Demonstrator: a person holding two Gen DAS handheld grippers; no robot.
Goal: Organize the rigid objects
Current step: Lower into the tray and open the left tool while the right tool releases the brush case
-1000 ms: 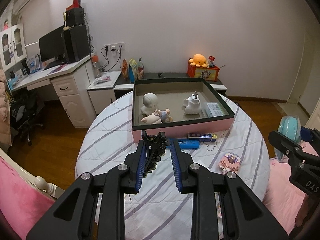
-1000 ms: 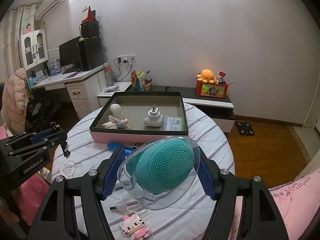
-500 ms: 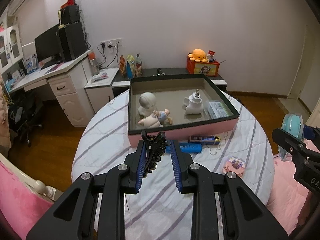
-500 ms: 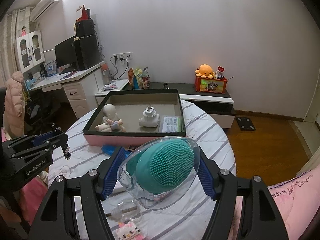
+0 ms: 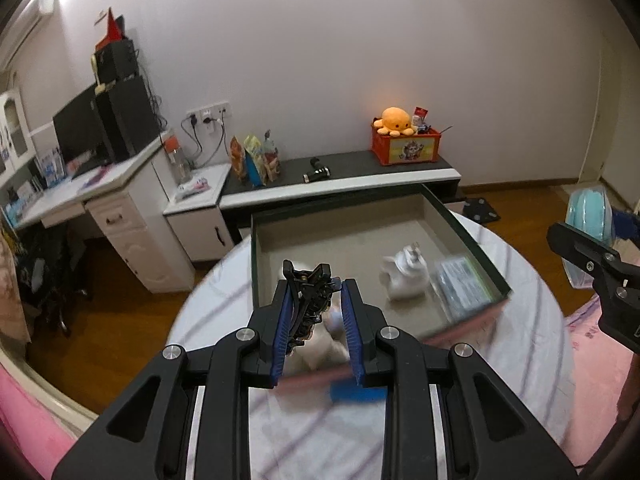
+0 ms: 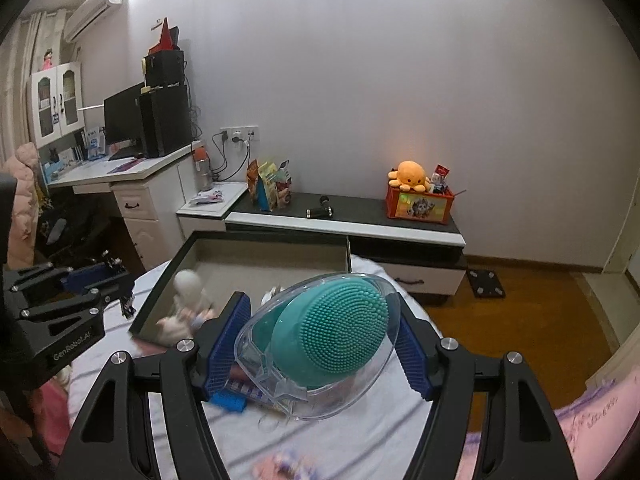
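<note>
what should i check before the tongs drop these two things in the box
1. Left tongs gripping the black clip: ok.
2. Right tongs clamped on the clear case with the teal brush: ok.
3. Bare floor at the back of the box: ok.
4. Left tongs over the box: ok.
5. Figurine clear of the drop spot: cannot tell, blurred.

A white desk (image 6: 120,172) and low dark-topped cabinet (image 6: 344,220) line the plain wall (image 6: 400,60) above wood floor (image 6: 520,312).
</note>
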